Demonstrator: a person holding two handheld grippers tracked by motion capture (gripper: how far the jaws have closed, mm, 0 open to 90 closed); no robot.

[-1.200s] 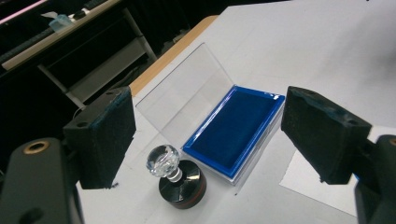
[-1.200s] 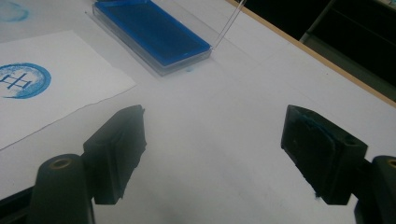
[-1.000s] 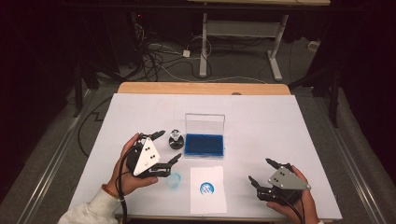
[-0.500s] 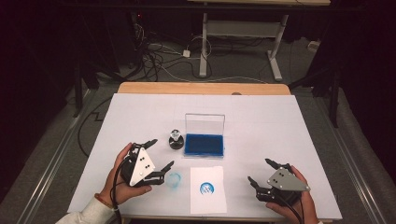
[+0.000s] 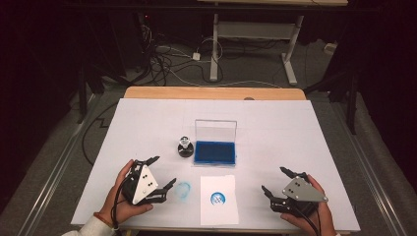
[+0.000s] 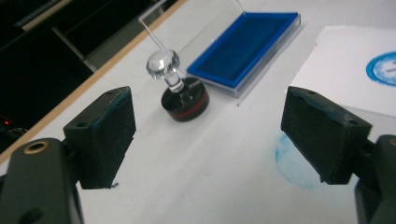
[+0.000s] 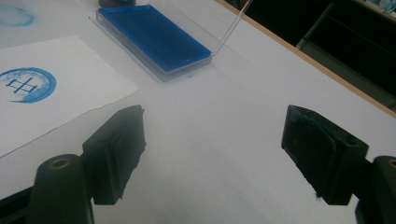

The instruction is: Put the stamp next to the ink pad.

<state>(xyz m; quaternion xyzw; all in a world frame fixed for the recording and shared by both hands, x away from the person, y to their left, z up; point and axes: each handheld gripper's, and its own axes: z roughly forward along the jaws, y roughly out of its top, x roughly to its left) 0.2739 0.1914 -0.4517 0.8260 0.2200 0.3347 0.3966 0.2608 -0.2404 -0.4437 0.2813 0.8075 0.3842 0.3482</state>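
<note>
My left claw (image 5: 160,173) is released — jaws wide apart, nothing between them, low over the white bench (image 5: 275,128). The stamp (image 6: 180,93), with its clear knob and dark round base, stands upright just ahead of this claw, a little toward its left jaw, apart from both pads. Touching nothing, it sits beside the open blue ink pad (image 6: 245,46), which lies farther ahead. A faint blue smudge (image 6: 292,161) marks the bench right by the right jaw, and the paper (image 5: 219,199) bearing a blue round print lies beyond that.

My right claw (image 5: 278,188) is released too — empty, with the paper off to its left and the ink pad ahead-left.
</note>
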